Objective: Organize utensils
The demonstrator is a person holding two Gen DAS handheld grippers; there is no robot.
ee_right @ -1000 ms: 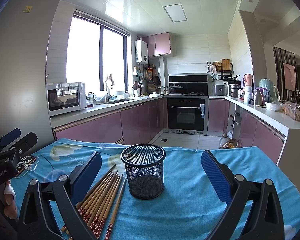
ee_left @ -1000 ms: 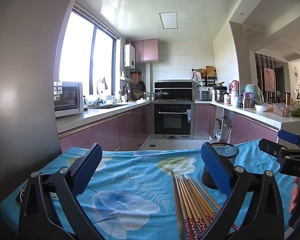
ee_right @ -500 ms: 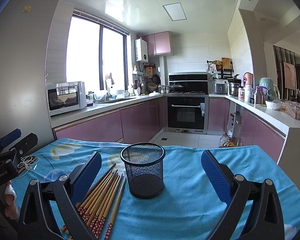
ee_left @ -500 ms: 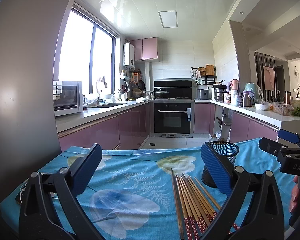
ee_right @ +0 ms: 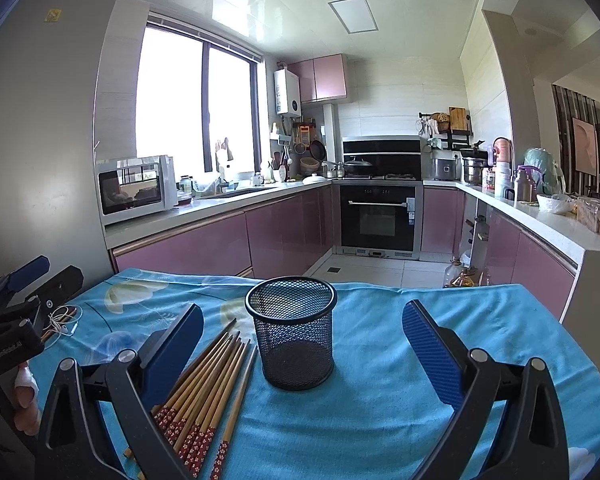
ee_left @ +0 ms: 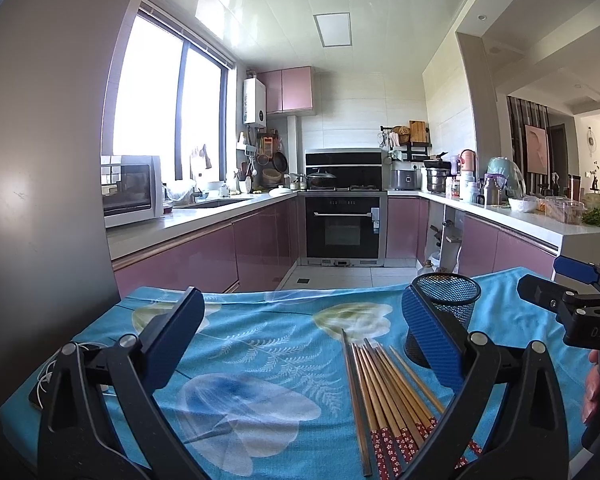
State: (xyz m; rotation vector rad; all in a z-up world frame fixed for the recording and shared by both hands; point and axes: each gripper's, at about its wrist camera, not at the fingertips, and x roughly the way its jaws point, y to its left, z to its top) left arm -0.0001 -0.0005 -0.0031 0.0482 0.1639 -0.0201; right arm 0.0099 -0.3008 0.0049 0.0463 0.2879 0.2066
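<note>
blue floral tablecloth (ee_left: pixel 260 344), microwave (ee_right: pixel 134 190), oven (ee_right: pixel 380 216)

Left gripper (ee_left: pixel 300 332) and right gripper (ee_right: pixel 302 338): jaws spread wide, level, nothing between; held side by side.

A home kitchen. Pink-fronted cabinets (ee_right: pixel 204 246) run in a U under a pale counter (ee_right: pixel 188 216), with a built-in black oven (ee_right: pixel 378 218) and hob at the far end, a white microwave (ee_right: pixel 134 190) by the big window (ee_right: pixel 196 100), a wall-mounted water heater (ee_right: pixel 287 92), and pots, a rice cooker (ee_right: pixel 444 168) and bottles along the right side. A floral blue tablecloth (ee_right: pixel 380 360) covers the near surface.
</note>
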